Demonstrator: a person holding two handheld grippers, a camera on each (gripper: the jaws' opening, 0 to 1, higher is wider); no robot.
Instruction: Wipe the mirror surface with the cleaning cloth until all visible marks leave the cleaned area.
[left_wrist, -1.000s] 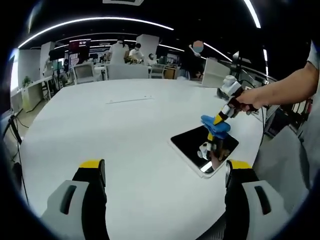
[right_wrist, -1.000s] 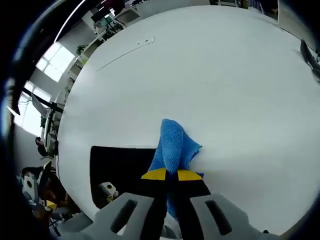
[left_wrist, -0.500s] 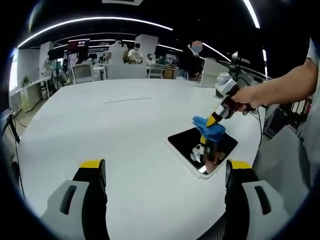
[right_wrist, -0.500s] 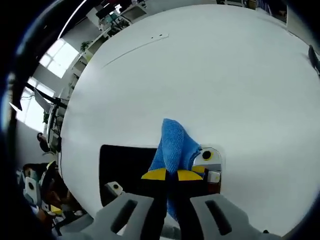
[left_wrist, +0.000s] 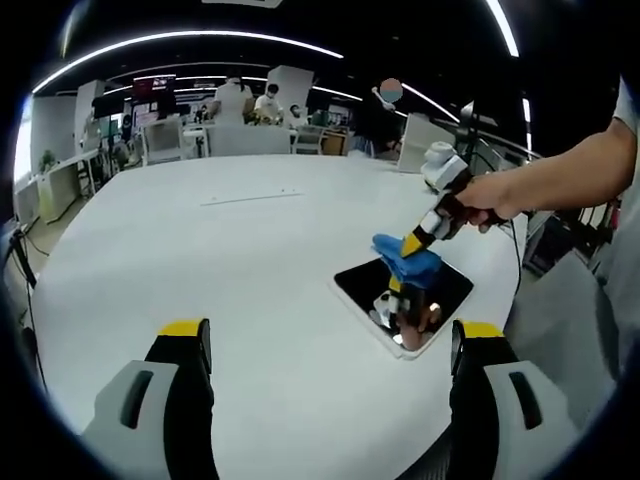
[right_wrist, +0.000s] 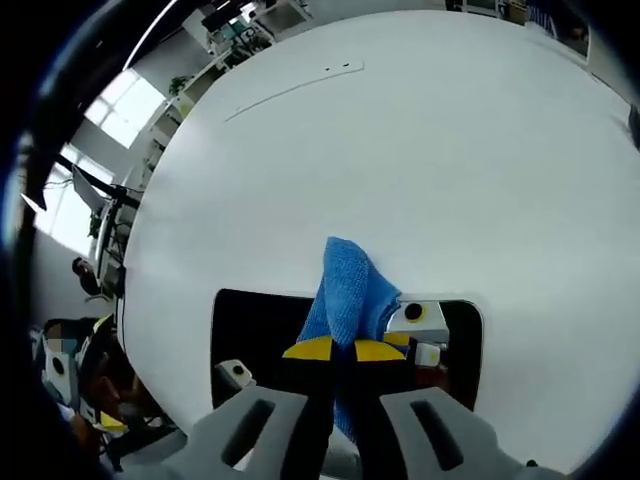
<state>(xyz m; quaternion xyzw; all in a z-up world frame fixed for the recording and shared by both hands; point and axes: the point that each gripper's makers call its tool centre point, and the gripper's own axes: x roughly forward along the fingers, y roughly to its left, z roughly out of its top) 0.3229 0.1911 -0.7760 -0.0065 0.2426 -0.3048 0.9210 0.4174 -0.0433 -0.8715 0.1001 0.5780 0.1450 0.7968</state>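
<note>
Cloth (right_wrist: 349, 290), blue, pinched in right claw (right_wrist: 334, 349), seemingly pressing dark mirror (right_wrist: 262, 325); left claw (left_wrist: 331, 333) wide.

The left gripper view looks forward and slightly down from low over the white table (left_wrist: 200, 260), its own jaws rising at the bottom edge, spread wide apart. It faces across the tabletop toward an office background and takes in the mirror (left_wrist: 445, 290) from some way off, to its right. The right gripper view sits much nearer, looking steeply down along closed jaws onto the same mirror (right_wrist: 255, 330) and the table (right_wrist: 450, 150) beyond. Both views share the mirror, the blue cloth (left_wrist: 405, 262) (right_wrist: 350, 290) and probably the faint line on the tabletop.
</note>
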